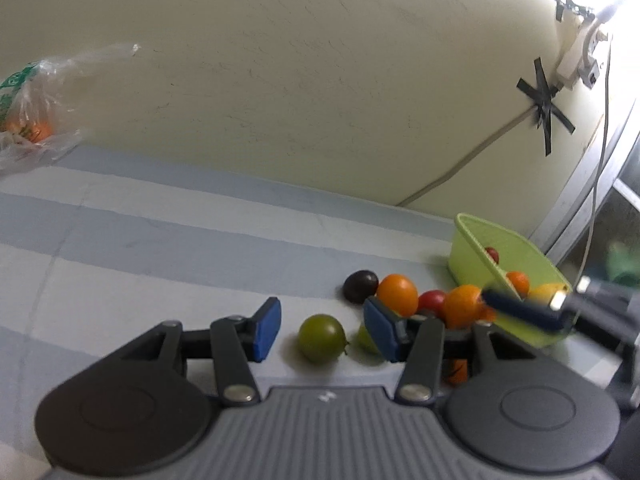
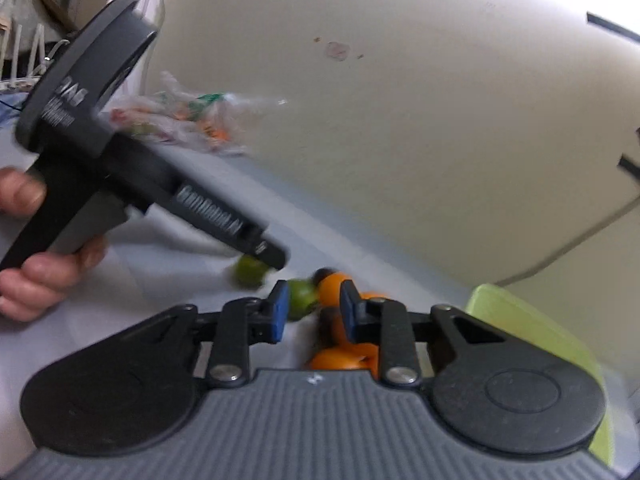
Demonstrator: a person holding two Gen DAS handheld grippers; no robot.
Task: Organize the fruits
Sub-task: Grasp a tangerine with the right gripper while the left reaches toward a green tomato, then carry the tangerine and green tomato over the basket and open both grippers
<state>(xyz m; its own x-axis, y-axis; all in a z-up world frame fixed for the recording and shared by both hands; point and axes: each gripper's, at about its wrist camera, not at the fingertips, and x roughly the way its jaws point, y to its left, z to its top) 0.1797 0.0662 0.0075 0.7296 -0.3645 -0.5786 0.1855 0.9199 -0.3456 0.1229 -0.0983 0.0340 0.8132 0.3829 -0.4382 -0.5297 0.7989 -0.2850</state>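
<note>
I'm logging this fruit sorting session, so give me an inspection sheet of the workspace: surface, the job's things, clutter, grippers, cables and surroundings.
Surface: blue and white striped cloth.
Job's things: green fruit, dark fruit, orange fruit and red ones loose beside a tilted green basket holding a few more.
Clutter: plastic bag with produce by the wall.
Grippers: left hand-held gripper open, green fruit ahead of it; right hand-held gripper part closed over the pile, grip unclear.
Cables: cord taped to the wall.
Surroundings: cream wall.
</note>
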